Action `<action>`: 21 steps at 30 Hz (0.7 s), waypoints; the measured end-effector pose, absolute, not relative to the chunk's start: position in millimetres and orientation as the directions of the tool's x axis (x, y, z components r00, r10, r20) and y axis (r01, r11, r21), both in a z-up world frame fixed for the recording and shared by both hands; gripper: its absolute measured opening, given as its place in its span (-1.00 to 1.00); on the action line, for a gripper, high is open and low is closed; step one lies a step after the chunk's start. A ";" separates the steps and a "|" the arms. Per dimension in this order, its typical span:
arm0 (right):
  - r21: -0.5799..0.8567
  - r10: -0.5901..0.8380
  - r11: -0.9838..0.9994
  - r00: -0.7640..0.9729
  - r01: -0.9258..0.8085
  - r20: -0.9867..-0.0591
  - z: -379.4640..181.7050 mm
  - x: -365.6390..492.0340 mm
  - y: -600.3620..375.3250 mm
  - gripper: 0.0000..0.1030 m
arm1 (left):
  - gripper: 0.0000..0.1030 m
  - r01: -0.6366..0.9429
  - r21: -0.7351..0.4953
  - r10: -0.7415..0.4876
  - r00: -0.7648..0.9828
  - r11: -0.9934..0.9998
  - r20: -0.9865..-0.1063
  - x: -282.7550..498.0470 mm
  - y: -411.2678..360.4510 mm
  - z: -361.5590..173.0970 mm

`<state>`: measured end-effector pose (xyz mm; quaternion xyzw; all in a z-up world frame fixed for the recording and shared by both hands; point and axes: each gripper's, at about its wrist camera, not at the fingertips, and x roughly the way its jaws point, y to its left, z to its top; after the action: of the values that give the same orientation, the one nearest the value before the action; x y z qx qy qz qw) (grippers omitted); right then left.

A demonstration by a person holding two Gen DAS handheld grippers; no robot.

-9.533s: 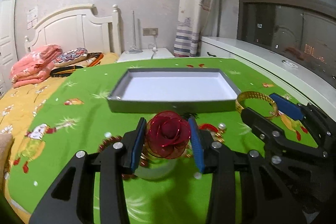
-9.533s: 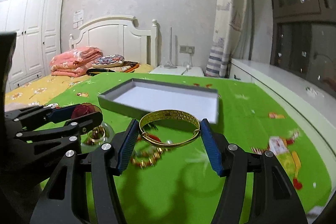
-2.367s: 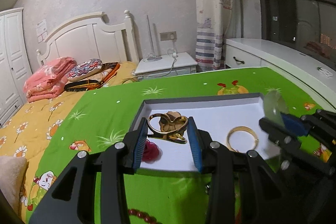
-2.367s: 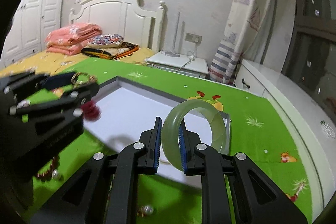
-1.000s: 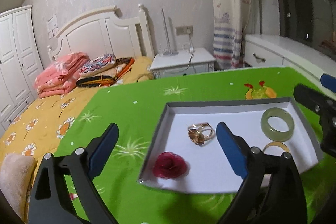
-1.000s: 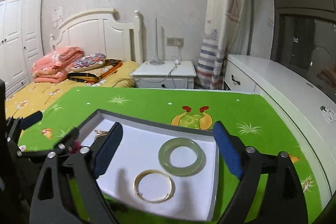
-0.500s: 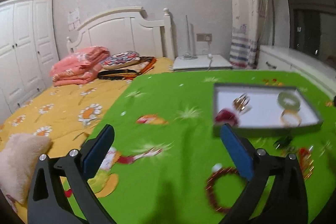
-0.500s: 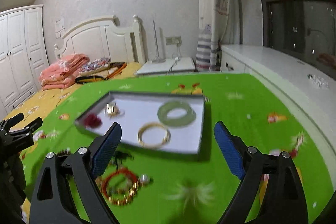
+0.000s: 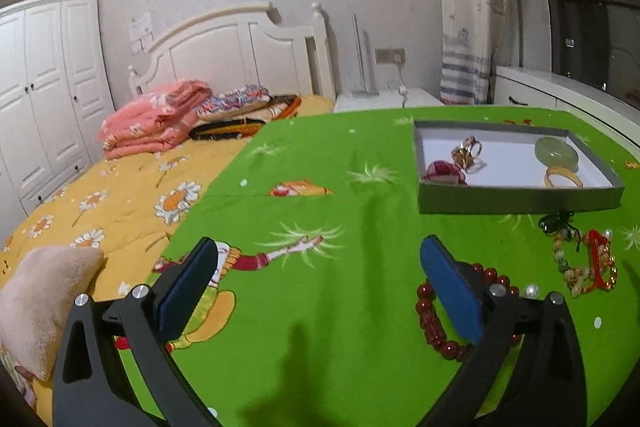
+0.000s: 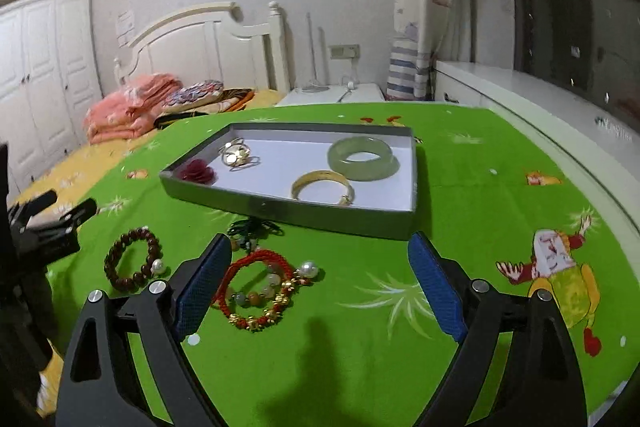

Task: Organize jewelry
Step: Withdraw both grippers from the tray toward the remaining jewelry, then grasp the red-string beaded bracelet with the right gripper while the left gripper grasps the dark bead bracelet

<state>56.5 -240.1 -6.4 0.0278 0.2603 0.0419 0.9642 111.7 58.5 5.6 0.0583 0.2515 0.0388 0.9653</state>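
Jewelry lies in two groups on a green cloth (image 10: 472, 163) with cartoon prints that covers the surface. A shallow grey tray (image 10: 304, 213) with a white bottom stands on the cloth, and four pieces are inside it: a pale green bangle (image 10: 363, 158) at the far right, a gold bangle (image 10: 322, 187) just in front of it, a cluster of gold rings (image 10: 237, 155) at the far left, and a dark red rose ornament (image 10: 197, 171) near the left corner. In front of the tray, loose on the cloth, are a dark green cord piece (image 10: 252, 229), a red cord bracelet with mixed beads (image 10: 260, 287) and a dark red bead bracelet (image 10: 132, 259) with a white pearl (image 10: 159, 268) beside it. The right gripper (image 10: 320, 287) hovers over the cloth with its blue-padded fingers (image 10: 436, 291) wide apart and nothing between the pads; the red cord bracelet lies just beside its left finger. The left gripper (image 9: 320, 287) is also wide and holds nothing, and the dark red bead bracelet (image 9: 440, 323) lies partly behind its right finger. A bed with a yellow flowered cover (image 9: 100, 203) is at the left.
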 end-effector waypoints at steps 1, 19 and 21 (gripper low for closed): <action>0.060 0.096 0.995 0.862 -0.076 -0.498 -6.4 55.7 -236.2 0.62 | 0.90 -0.044 0.126 0.101 0.869 0.991 -0.484 113.7 59.1 6.4; 0.120 0.204 0.979 0.720 -0.167 -0.663 -20.8 85.6 -184.1 -0.23 | 0.91 -0.032 0.112 0.081 0.879 0.993 -0.469 111.0 59.2 6.4; 0.111 0.190 0.981 0.706 -0.157 -0.682 -22.6 89.8 -182.4 -0.36 | 0.91 -0.031 0.113 0.080 0.884 0.993 -0.461 110.0 58.3 6.8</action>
<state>89.8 -182.4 -22.6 0.0224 0.3716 0.0941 0.9233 110.0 58.3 6.8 0.0514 0.2396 0.0287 0.9691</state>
